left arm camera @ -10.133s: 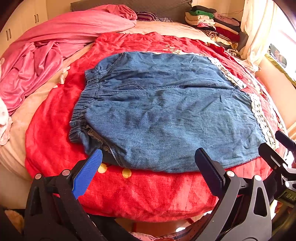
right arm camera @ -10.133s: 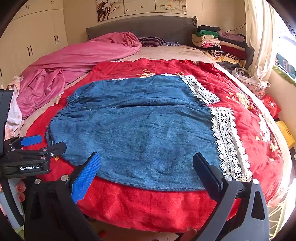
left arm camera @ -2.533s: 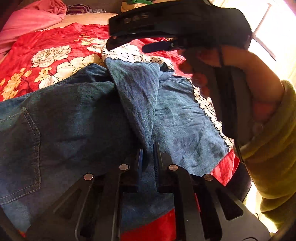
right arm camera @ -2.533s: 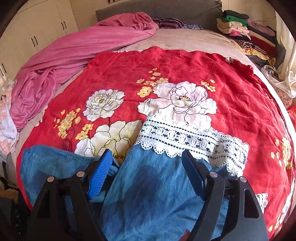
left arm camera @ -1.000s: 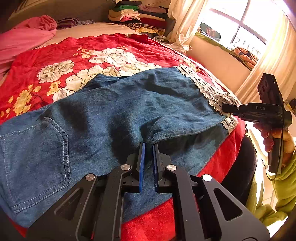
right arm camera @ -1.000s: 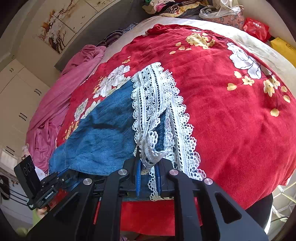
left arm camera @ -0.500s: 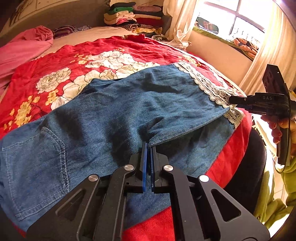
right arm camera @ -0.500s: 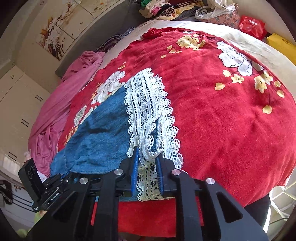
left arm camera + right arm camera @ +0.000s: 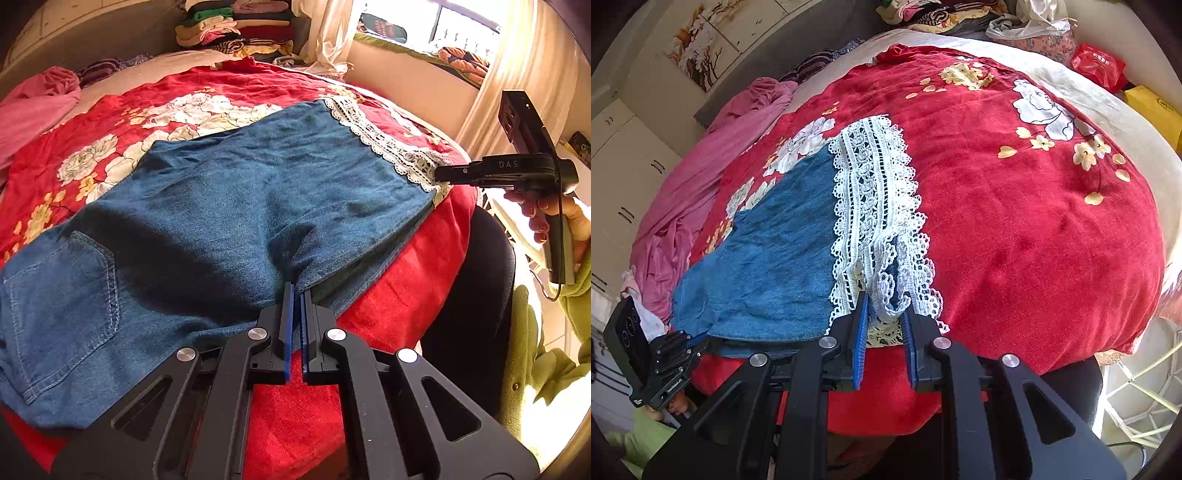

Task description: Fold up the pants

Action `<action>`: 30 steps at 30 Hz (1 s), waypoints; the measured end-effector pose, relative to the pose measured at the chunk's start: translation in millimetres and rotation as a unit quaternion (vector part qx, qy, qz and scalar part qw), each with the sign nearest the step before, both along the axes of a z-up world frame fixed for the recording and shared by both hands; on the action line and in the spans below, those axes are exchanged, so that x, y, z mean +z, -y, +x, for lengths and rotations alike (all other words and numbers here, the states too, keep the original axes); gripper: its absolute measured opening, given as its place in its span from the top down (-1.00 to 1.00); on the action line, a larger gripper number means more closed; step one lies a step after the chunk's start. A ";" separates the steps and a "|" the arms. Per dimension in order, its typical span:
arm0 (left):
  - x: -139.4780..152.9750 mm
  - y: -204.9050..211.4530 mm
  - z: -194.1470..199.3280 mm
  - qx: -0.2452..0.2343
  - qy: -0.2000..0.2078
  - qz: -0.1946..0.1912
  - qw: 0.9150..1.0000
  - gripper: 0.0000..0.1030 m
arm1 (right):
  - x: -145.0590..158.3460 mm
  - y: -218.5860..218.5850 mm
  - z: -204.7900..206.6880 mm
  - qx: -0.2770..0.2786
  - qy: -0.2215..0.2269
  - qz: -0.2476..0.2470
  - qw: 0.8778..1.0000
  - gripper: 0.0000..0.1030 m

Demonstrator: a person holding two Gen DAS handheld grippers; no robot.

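**Half-folded pants, both near corners in the jaws**

Left gripper: jaws nearly together, pinched on a denim edge at lower centre of the left view, only a thin slit between the blue pads. Right gripper: jaws part-way apart, with a loop of lace hem lying loose between the pads; no firm clamp visible there, closer to letting go than to holding.

Out from the jaws: pants spread flat on the red quilt, one leg laid over the other. Back pocket at lower left of the left view, lace hem at upper right, next to the tip of the right gripper, seen there at the right edge of frame. Long axis therefore from lower left to upper right in the left view, waist end to hem end. In the right view, denim off to the left of the jaws, lace straight ahead up the middle of the frame.

Likely next fold: hem end brought across toward the pocket end, along that axis. Right gripper at the hem itself, so nearer for the carry; left gripper at mid-length on the near edge, better placed as the anchor or fold line. Firmer bite on the lace probably needed first, lest the open weave slip out.

Beyond: pink bedding at left, stacked clothes at top.
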State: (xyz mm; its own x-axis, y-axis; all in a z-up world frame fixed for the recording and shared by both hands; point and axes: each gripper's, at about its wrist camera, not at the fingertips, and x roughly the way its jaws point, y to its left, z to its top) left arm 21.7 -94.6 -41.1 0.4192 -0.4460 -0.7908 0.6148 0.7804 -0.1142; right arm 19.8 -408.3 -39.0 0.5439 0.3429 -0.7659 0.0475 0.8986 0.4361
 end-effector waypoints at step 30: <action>19.6 -185.8 -24.6 0.301 -0.051 -0.064 0.950 0.01 | 19.7 -199.4 -7.5 0.359 0.112 -0.173 0.910 0.05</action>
